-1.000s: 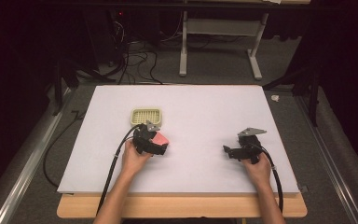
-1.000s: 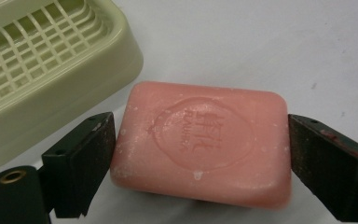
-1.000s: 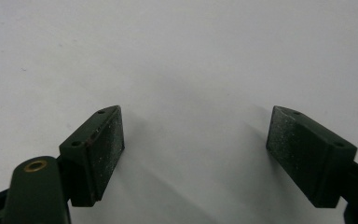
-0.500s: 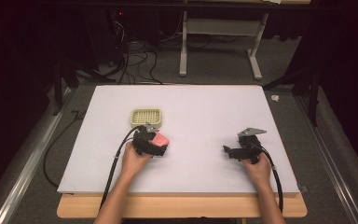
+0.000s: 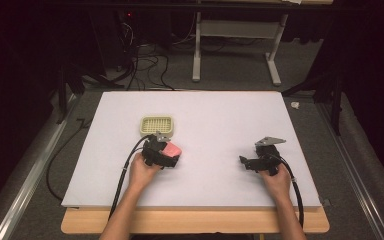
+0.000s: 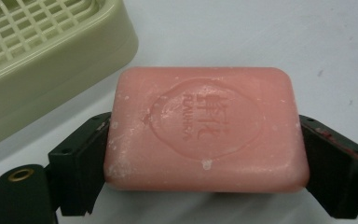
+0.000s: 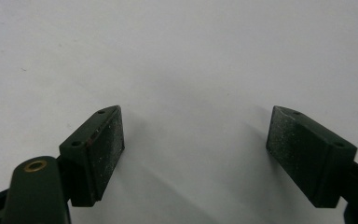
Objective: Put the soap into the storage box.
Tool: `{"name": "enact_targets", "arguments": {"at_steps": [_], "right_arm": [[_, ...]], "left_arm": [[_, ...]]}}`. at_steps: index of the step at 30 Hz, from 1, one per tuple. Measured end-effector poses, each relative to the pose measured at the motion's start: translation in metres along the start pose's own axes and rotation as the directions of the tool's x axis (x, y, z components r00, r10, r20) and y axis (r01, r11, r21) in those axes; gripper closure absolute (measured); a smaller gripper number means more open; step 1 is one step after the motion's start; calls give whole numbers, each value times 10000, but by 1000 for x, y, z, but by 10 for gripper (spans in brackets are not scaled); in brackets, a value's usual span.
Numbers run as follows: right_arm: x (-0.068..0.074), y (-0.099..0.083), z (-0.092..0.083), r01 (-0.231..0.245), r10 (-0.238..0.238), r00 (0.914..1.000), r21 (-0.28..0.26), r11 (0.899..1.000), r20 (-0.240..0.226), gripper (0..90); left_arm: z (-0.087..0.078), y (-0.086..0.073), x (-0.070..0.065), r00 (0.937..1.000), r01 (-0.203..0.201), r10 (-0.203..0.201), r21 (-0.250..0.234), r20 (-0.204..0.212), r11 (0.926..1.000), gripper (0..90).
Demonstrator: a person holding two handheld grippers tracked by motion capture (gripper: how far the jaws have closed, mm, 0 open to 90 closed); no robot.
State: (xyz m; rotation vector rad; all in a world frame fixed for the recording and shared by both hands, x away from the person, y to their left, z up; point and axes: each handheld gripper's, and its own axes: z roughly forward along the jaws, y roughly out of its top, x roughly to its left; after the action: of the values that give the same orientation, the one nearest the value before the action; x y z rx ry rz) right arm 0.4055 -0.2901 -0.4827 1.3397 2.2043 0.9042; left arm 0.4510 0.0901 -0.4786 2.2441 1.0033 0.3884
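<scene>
Left hand-held gripper point(image 6: 205, 140) is clamped on a pink soap bar point(image 6: 205, 128), its two black, blocky jaws pressed flat against the bar's short ends. The soap is a rounded rectangle with softened corners, matte and waxy, flecked with pale crumbs, and it carries an oval stamp with embossed lettering in the middle of its top face. From the high view the same left hand-held gripper point(image 5: 166, 155) sits low over the white worktop point(image 5: 215, 120), with the soap bar point(image 5: 171, 149) held just in front of a pale green soap dish point(image 5: 157, 124). That soap dish point(image 6: 42, 51) is smooth moulded plastic with rounded walls and a square-grid insert, and it lies just beside the bar; whether they touch cannot be told.

Right hand-held gripper point(image 7: 193, 149) has its jaws spread wide apart with nothing between them, their flat pads dusty and speckled, over the bare, smooth, matte worktop. In the high view the right hand-held gripper point(image 5: 246, 162) lies well apart from the soap, toward the worktop's right side.
</scene>
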Motion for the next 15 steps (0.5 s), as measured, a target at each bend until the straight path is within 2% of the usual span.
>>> {"name": "enact_targets", "arguments": {"at_steps": [15], "right_arm": [[0,0,0,-2,2,10000,1,10000,1,196]], "left_arm": [[-4,2,-6,9999,-39,42,180,-118,9998,137]]}}
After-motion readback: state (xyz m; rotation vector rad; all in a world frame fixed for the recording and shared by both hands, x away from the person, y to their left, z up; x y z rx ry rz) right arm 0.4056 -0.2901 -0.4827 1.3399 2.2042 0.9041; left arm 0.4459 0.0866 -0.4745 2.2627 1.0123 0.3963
